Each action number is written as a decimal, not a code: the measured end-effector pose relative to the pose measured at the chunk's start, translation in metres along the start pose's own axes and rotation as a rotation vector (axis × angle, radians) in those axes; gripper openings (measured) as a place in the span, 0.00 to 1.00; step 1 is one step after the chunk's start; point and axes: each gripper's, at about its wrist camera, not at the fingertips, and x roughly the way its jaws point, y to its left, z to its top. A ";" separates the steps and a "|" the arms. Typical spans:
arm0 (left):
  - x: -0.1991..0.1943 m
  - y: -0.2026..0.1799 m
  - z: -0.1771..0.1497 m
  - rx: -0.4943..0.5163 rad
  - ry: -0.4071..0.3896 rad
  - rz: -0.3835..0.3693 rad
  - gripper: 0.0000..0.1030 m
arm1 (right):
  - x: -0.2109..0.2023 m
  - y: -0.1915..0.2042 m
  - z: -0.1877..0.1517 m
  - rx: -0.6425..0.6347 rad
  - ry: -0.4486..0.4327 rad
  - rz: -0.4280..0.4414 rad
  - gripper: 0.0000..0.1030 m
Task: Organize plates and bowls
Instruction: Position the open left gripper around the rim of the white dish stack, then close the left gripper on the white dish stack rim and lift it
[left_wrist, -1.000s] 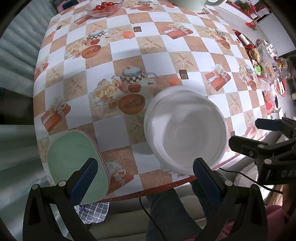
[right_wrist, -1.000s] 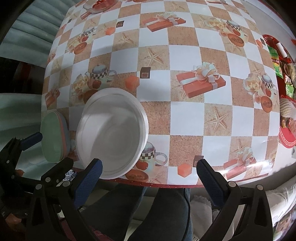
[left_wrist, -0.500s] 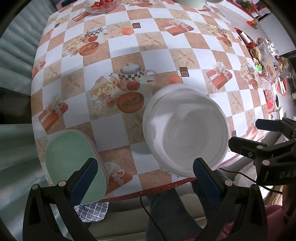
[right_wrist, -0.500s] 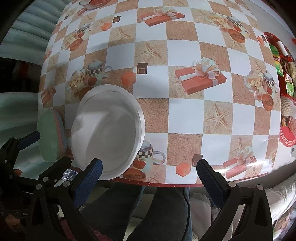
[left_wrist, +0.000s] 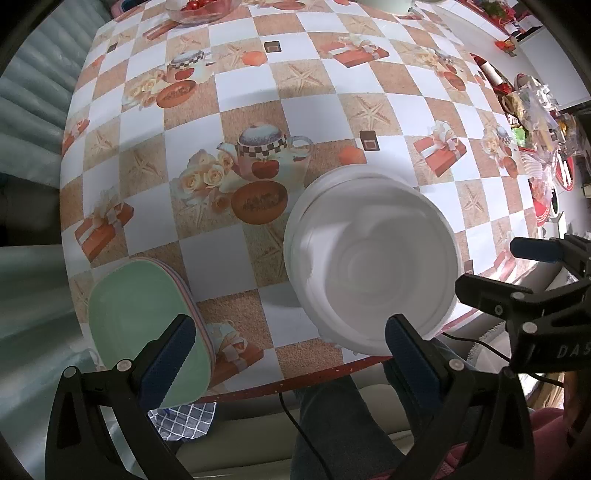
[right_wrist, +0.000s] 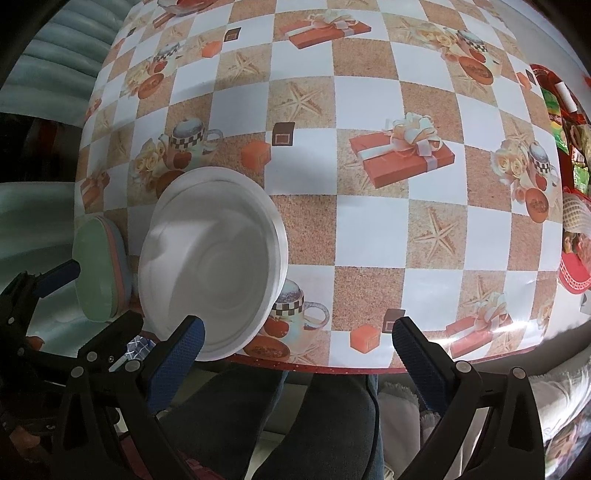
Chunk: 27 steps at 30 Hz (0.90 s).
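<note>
White plate stack empty, at near table edge. Green bowl stack empty, just left of it. Left gripper and right gripper both spread wide, holding nothing.

The left gripper has black arms and blue pads, spread wide apart. The right gripper looks the same, empty too.
</note>
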 end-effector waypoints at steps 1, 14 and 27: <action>0.000 0.000 0.000 -0.001 0.001 0.000 1.00 | 0.001 0.000 0.000 0.000 0.002 0.000 0.99; 0.014 -0.002 0.003 0.001 0.035 0.009 1.00 | 0.013 -0.004 0.001 0.015 0.024 -0.010 0.99; 0.056 -0.003 0.013 -0.019 0.075 0.060 1.00 | 0.048 -0.007 0.014 0.024 0.029 -0.057 0.99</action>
